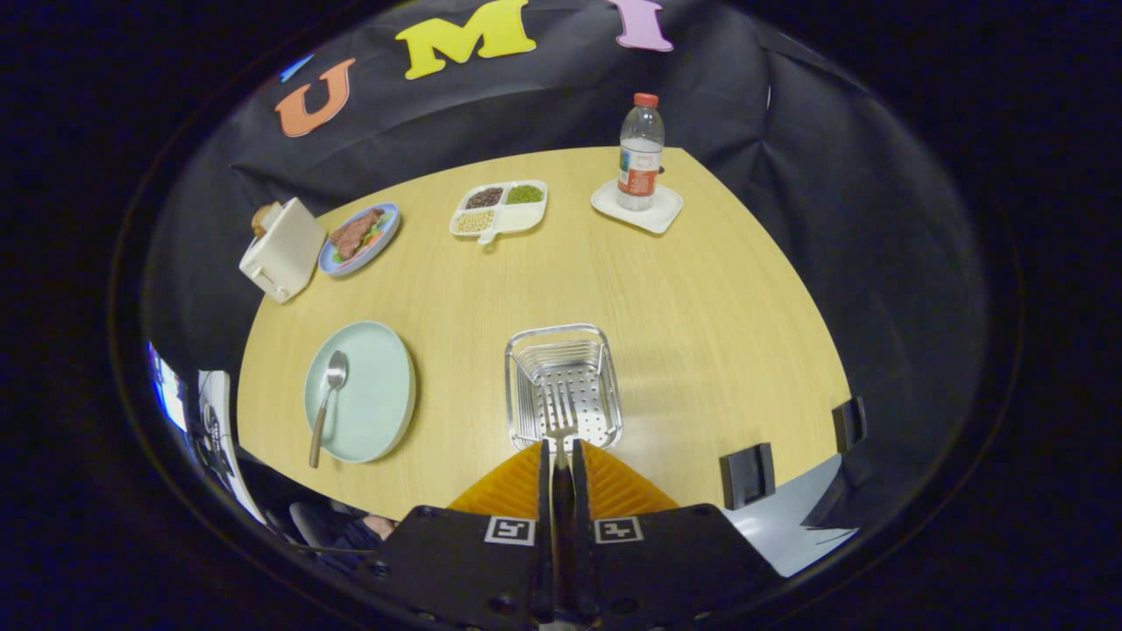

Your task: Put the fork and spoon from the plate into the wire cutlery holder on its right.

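Fork (560, 419) is clamped by the gripper (561, 451), tines at twelve o'clock above the wire cutlery holder (524, 412); released early, it could be bounced off the rim.

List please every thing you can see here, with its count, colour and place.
fork: one, silver, between the claw fingers, tines over the holder
cutlery holder: one, silver wire, just ahead of the fingers
spoon: one, silver, on the green plate
green plate: one, pale green, left of the holder
blue plate: one, with food, beside the toaster
toaster: one, cream
divided tray: one, white
bottle: one, clear, red cap, on a white coaster
table: one, light wood
claw: one, shut on the fork
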### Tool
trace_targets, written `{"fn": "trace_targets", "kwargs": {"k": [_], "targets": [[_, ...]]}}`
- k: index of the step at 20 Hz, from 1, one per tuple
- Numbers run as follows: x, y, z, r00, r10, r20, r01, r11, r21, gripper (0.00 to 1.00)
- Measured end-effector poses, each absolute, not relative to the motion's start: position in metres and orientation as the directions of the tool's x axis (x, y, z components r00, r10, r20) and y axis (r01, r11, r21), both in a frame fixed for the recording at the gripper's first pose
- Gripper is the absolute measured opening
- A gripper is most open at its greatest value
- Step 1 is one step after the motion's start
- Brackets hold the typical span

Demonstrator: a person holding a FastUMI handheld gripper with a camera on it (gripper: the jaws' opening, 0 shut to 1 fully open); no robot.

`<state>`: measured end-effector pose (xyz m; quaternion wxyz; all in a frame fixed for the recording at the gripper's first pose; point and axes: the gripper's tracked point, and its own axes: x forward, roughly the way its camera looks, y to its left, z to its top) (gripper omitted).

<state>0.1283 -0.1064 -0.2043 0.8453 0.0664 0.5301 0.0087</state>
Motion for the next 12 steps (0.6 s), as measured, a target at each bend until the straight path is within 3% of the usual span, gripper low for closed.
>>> {"fn": "trace_targets", "kwargs": {"k": [6, 7, 12], "targets": [[0.135, -0.103, -0.193, 0.481, 0.092, -0.872, 0.069, 0.987, 0.143, 0.17], [0.134, -0.100, -0.191, 0.487, 0.100, -0.867, 0.065, 0.987, 0.150, 0.25], [0.140, -0.084, -0.172, 0.534, 0.096, -0.840, 0.030, 0.991, 0.132, 0.48]]}}
